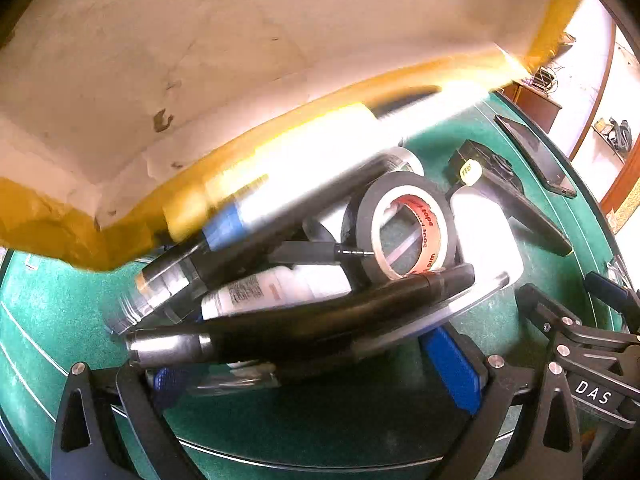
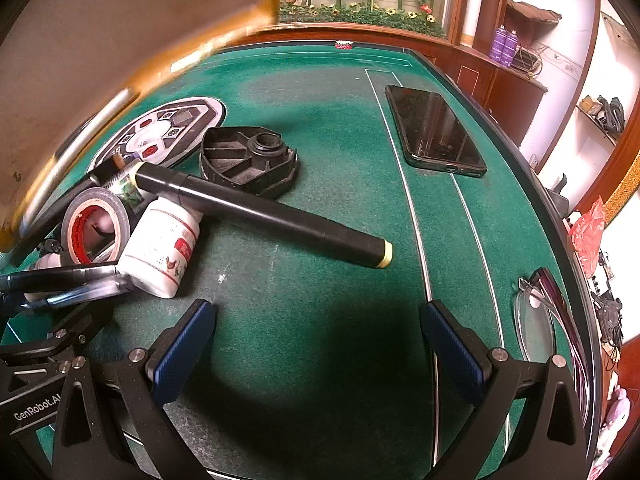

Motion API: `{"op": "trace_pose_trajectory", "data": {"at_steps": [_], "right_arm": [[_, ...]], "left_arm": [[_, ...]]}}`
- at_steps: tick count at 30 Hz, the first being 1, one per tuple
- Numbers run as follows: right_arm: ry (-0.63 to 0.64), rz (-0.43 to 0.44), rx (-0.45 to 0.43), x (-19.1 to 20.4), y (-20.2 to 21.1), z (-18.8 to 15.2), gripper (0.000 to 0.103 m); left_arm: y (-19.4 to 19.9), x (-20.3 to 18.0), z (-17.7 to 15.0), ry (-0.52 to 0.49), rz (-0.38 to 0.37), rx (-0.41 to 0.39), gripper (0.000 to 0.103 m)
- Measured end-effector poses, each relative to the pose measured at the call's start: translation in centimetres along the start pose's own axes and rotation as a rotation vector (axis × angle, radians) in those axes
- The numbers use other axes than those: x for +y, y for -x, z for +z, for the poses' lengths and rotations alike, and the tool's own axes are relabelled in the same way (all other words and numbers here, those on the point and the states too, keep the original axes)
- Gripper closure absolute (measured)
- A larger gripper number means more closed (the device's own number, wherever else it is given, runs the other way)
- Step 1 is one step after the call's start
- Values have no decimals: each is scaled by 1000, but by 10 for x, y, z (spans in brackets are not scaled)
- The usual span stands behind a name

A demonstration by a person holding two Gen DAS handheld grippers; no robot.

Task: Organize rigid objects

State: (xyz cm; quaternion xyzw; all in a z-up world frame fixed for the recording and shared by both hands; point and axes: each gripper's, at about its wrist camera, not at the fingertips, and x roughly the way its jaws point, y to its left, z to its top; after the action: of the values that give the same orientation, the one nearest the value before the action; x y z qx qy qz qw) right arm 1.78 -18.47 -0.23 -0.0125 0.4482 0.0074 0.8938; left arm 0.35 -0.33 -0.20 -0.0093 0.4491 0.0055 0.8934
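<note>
Across the green felt table (image 2: 320, 128), the biggest thing in sight is a tan cardboard box (image 1: 240, 60) with yellow-taped edges, tipped and blurred at ten to twelve o'clock over the pile. Next in size, a long black marker (image 2: 260, 212) with a yellow end lies at the middle of the right wrist view, propped on a white bottle (image 2: 162, 248); a phone (image 2: 434, 132) rests apart at two o'clock, a black plastic base (image 2: 248, 160) at eleven. Smaller still, a roll of black tape (image 1: 400, 228), its core printed with "tape" in red, stands on edge beside a white labelled tube (image 1: 272, 292); the tube's print is too small to read. Sorting looks barely begun (my reading only): the items lie in a loose heap, none yet set in order. Left gripper (image 1: 316, 376) has its blue pads spread wide around a clear-edged piece below the heap, though whether they touch it I cannot tell; right gripper (image 2: 316, 344) is spread wide over bare felt, holding nothing. Its neighbour's frame reads "GenRobot.AI", and "DAS" shows in the left wrist view.
</note>
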Motion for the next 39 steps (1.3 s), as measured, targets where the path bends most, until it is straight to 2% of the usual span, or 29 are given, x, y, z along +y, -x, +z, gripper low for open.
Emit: {"op": "trace_pose_trajectory", "data": {"at_steps": [16,22,26,27,28,30,35,37,39], "right_arm": [[0,1,0,1,-1,-1,0],[67,39,110,-2,-3,9,0],[84,49,183,-4,3,2,1],[87,52,203,-5,6,-1,5],[93,60,208,-6,11,-3,14],[106,121,211,-10,22,-3,22],[236,195,175,-15,42,11,23],[306,195,155,-14,38,24,23],[363,245,182,-11,27,37,25]], "left_arm": [[0,-2,1,1,0,1,0],[0,-2,1,1,1,0,0],[0,-2,0,1,1,0,0],[0,-2,0,1,0,0,0],[0,-2,1,1,0,0,0],[0,-1,0,1,0,1,0],[1,-1,0,1,0,0,0],[0,-1,0,1,0,0,0],[1,-1,0,1,0,0,0]]}}
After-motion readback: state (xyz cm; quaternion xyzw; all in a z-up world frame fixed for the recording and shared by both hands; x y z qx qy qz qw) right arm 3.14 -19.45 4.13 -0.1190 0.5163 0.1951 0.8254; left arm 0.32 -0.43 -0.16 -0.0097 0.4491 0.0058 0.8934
